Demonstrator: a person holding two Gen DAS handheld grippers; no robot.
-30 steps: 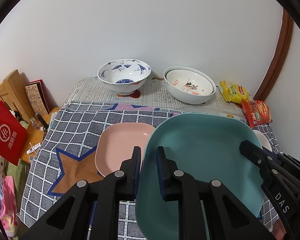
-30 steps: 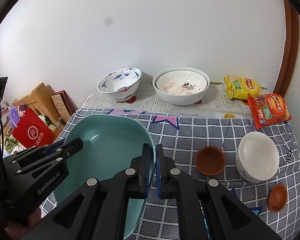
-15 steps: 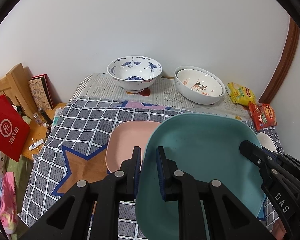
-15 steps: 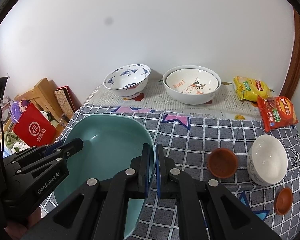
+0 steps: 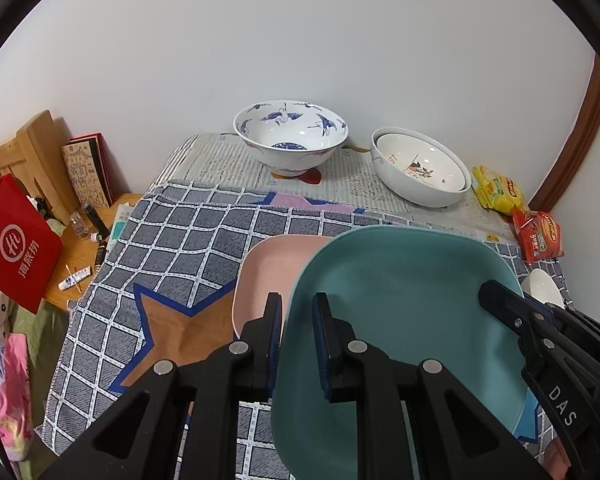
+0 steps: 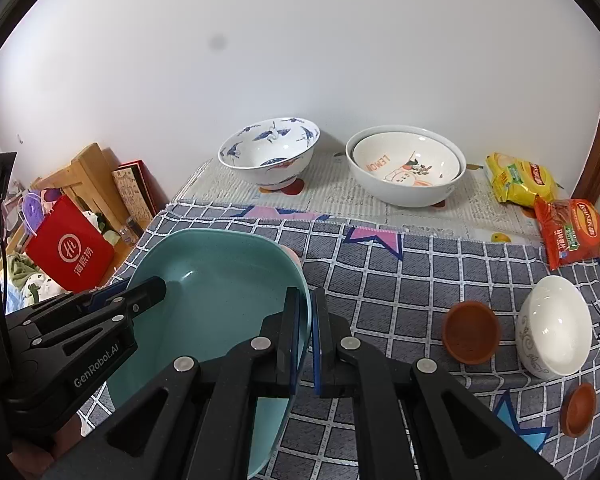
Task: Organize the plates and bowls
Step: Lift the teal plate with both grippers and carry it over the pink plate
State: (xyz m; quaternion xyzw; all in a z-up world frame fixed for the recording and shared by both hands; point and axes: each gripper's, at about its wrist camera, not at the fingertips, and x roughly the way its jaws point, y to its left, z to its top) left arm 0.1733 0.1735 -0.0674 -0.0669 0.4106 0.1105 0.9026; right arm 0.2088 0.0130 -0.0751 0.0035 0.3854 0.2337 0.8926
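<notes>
Carrying teal plate (image 5: 400, 312) over pink plate (image 5: 268, 268) | left gripper (image 5: 296, 344) and right gripper (image 6: 306, 340) both clamped on its rim | unsorted: white bowl (image 6: 554, 326), brown dishes (image 6: 470, 336)

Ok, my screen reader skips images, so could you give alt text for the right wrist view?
Both grippers, right and left, clamp opposite rims of a teal plate above a checked cloth. Behind sit a crane-pattern bowl and nested white bowls.

Black fingers (image 5: 274, 332), blue pads (image 6: 316, 344), silver screws, white lettering
</notes>
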